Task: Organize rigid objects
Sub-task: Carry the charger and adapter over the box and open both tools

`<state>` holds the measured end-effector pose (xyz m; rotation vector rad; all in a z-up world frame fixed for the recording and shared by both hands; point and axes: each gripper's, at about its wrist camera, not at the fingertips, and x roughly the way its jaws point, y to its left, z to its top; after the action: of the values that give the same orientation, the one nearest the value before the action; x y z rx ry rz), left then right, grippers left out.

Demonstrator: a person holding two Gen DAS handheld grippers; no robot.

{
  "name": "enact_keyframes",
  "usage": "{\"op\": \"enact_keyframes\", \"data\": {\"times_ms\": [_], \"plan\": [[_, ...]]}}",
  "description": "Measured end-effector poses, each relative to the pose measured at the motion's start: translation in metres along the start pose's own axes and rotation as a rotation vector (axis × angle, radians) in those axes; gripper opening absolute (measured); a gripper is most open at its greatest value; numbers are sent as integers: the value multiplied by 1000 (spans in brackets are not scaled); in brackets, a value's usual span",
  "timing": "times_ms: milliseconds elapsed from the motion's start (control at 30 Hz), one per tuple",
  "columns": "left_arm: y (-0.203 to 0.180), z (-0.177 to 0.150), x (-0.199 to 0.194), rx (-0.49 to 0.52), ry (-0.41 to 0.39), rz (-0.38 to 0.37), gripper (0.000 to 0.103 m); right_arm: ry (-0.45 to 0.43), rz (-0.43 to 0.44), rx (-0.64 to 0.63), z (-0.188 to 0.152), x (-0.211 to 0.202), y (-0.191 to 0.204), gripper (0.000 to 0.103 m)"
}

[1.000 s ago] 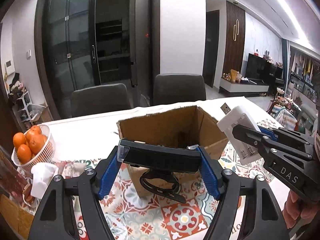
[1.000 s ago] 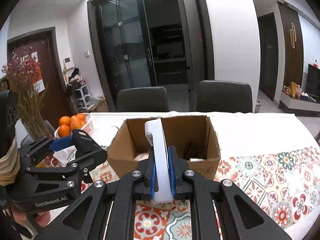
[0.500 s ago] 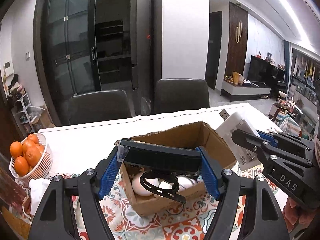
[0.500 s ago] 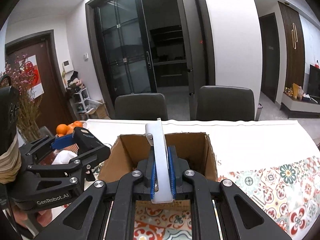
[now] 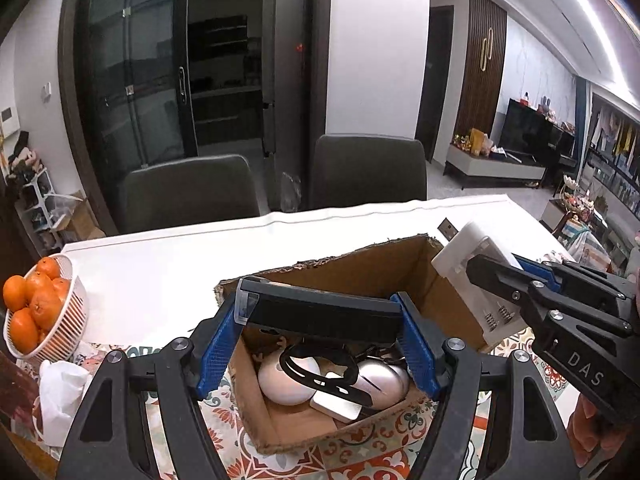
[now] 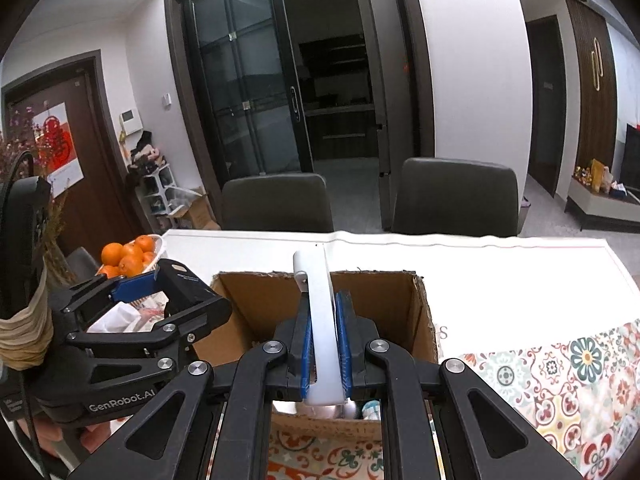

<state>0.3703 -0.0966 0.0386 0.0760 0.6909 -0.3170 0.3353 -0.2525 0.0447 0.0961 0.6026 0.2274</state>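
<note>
An open cardboard box (image 5: pixel 360 264) stands on the table, holding two pale rounded gadgets (image 5: pixel 288 376) and a flat silver piece (image 5: pixel 336 404). My left gripper (image 5: pixel 318 328) hovers over the box's near half, shut on a wide black device (image 5: pixel 320 310) with a ring stand hanging beneath it. The right gripper (image 6: pixel 325 332) is shut on a white battery charger (image 6: pixel 316 280), held edge-up above the box's (image 6: pixel 260 312) near rim. From the left wrist view the charger (image 5: pixel 468 252), with its USB plug, sits over the box's right wall.
A white basket of oranges (image 5: pixel 36 304) and a crumpled white bag (image 5: pixel 60 384) lie left of the box. A patterned cloth (image 6: pixel 560 380) covers the near table; beyond it the top is plain white (image 5: pixel 160 264). Two dark chairs (image 5: pixel 188 192) stand behind.
Both grippers have moved forward with their loads, from short of the box to over it. The box's contents have come into the left wrist view.
</note>
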Motion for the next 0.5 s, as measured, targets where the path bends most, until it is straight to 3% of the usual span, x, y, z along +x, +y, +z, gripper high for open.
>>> {"op": "enact_keyframes", "data": {"times_ms": [500], "plan": [[-1,0,56,23,144,11,73,134,13,48,-10,63,-22,12]]}}
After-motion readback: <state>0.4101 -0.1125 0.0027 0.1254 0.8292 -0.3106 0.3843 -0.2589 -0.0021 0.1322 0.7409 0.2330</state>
